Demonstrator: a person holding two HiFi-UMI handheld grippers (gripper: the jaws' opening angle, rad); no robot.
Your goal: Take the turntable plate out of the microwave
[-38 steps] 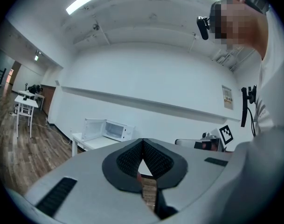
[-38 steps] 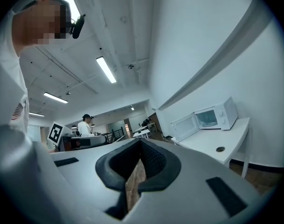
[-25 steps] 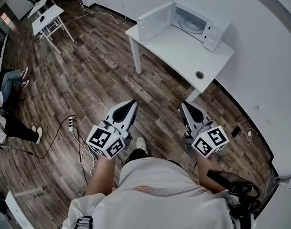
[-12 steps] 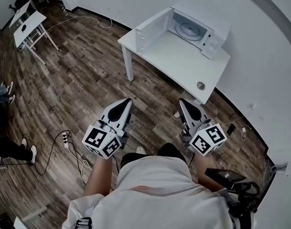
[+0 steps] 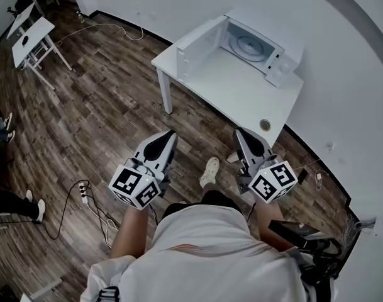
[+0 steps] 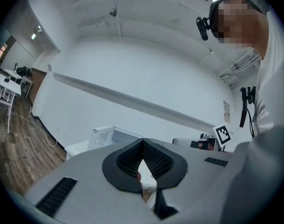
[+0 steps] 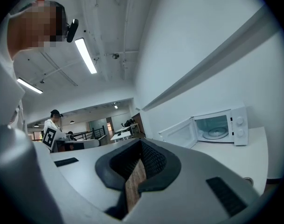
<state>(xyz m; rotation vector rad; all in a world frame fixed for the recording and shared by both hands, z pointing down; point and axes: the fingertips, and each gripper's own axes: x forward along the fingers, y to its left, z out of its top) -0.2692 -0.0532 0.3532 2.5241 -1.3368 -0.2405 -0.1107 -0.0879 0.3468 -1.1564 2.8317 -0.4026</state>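
The white microwave [image 5: 260, 36] stands at the far end of a white table [image 5: 241, 93], its door [image 5: 192, 48] swung open to the left. The round glass turntable plate [image 5: 249, 44] lies inside the cavity; it also shows in the right gripper view [image 7: 217, 133]. My left gripper [image 5: 168, 135] and right gripper [image 5: 239, 134] are held side by side over the wood floor, well short of the table. Both are shut and hold nothing. In the left gripper view the left gripper [image 6: 142, 142] points at the table and the open door [image 6: 102, 137].
A round cable hole [image 5: 265, 125] sits at the table's near corner. A power strip with cables [image 5: 84, 188] lies on the floor at left. Small tables [image 5: 31, 33] stand far left. The person's shoe [image 5: 209, 170] is between the grippers. A dark bag [image 5: 304, 234] lies lower right.
The person has walked towards the table, and one foot has stepped forward between the grippers. Both grippers travelled along, still shut and empty. The table and microwave now sit nearer.
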